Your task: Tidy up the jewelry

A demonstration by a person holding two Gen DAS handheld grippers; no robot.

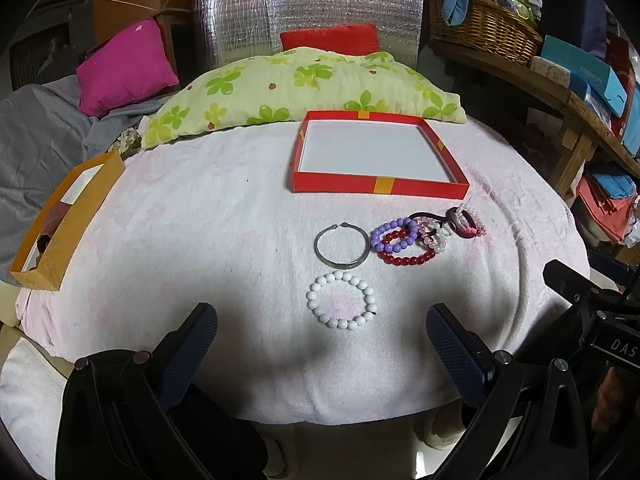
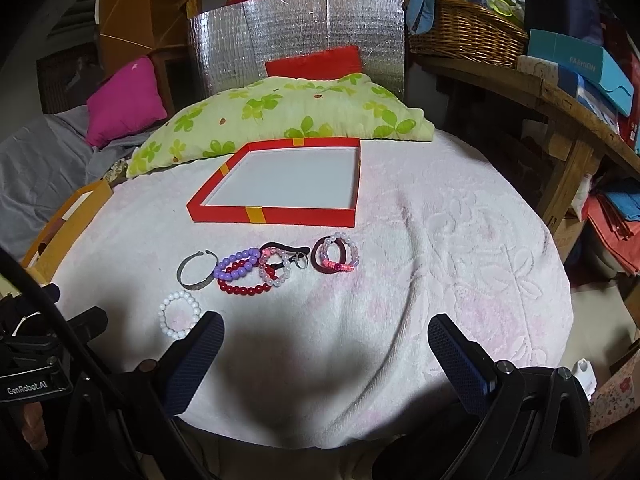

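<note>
Bracelets [image 1: 400, 240] overlapping, tangle indistinct

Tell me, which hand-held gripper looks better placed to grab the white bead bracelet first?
Probably the left hand-held gripper. In its view the white bead bracelet lies centred just ahead of its open fingers. For the right hand-held gripper, the bracelet sits off beyond its left finger, so it would have to shift sideways.

You worked over a pale pink embossed towel [image 2: 460, 240] — at its far edge lay a green-flowered pillow [image 1: 304, 84], with a red cushion [image 1: 330, 38] and a silver quilted foil panel [image 1: 308, 12] behind it. Off the left edge sat a magenta cushion [image 1: 124, 66] on grey bedding [image 1: 36, 140]. To your right, a wooden shelf [image 2: 568, 120] carried a wicker basket [image 2: 464, 34] and blue boxes [image 2: 584, 68] — dim light throughout.
</note>
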